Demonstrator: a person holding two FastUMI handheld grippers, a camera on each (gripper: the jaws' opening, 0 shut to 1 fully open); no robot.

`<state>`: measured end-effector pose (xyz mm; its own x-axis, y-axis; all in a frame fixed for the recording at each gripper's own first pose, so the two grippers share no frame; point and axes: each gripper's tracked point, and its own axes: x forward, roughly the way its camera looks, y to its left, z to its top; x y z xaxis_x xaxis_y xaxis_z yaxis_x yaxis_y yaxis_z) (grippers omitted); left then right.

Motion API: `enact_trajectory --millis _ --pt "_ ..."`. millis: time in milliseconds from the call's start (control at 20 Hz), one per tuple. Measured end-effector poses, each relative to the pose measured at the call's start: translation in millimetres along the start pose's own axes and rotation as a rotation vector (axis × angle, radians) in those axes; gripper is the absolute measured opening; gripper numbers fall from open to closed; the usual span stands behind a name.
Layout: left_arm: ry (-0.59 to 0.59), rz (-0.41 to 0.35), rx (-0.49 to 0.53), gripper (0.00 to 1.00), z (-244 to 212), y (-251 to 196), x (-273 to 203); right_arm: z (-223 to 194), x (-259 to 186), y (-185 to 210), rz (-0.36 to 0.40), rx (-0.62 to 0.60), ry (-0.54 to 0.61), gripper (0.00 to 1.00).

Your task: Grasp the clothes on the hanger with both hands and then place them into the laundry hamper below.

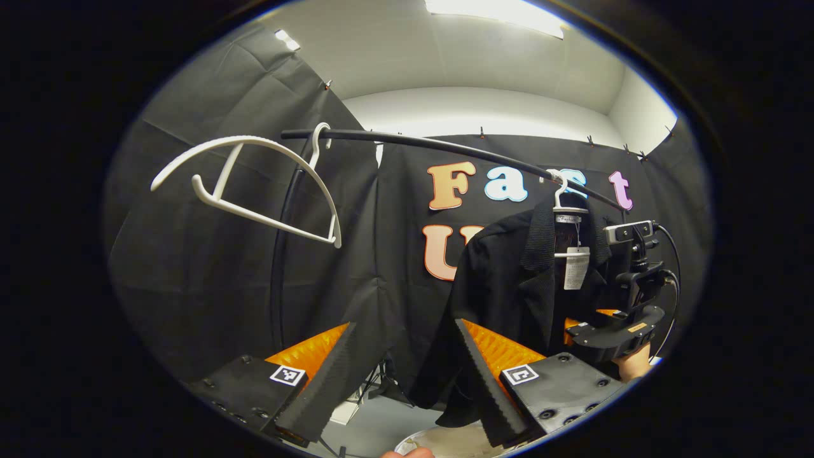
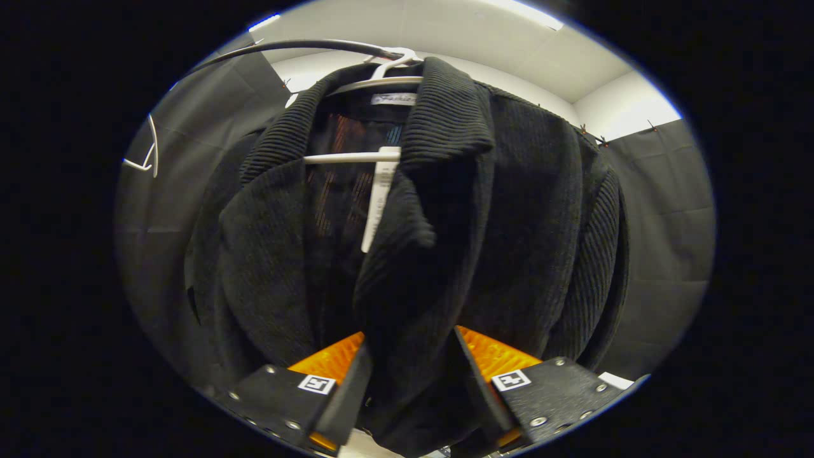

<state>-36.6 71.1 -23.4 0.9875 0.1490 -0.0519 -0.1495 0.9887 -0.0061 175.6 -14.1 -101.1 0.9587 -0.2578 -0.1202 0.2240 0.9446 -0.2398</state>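
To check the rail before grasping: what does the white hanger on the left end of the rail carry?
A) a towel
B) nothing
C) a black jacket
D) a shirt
B: the white hanger hangs bare on the rail; the black jacket is on another hanger.

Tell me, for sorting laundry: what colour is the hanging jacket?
Black jacket, ribbed; clearest in the right gripper view.

**Room between the fingers, jacket in the way**

We saw our left gripper point(image 1: 407, 375) spread wide with open air between its fingers. To its left, an empty hanger point(image 1: 254, 184) hung from the rail point(image 1: 445, 147). The black jacket point(image 2: 407, 254) crowded between our right gripper's point(image 2: 407, 388) fingers, blocking passage.
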Motion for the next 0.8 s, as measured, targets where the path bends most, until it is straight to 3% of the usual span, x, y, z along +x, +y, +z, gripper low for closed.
enact_trajectory --millis 150,250,350,400,450,700,800 --pt "0.014 -0.020 -0.005 1.00 -6 -8 6 -5 -1 -13 0.013 0.033 0.035 0.37" --pt "0.017 -0.046 -0.004 1.00 -9 -16 11 -4 -8 -14 0.061 0.084 0.043 0.14" --pt "0.025 -0.092 -0.009 1.00 -14 -35 18 1 -23 -20 0.092 0.114 0.037 0.07" --pt "0.031 -0.124 -0.016 1.00 -18 -47 23 3 -33 -23 0.101 0.117 0.029 0.12" --pt "0.043 -0.164 -0.025 1.00 -23 -62 26 7 -45 -27 0.103 0.117 0.015 0.05" --pt "0.146 -0.364 -0.085 0.97 -71 -153 46 41 -104 -61 0.112 0.119 -0.093 0.00" --pt "0.168 -0.421 -0.073 0.95 -88 -189 60 51 -120 -70 0.125 0.123 -0.113 0.04"
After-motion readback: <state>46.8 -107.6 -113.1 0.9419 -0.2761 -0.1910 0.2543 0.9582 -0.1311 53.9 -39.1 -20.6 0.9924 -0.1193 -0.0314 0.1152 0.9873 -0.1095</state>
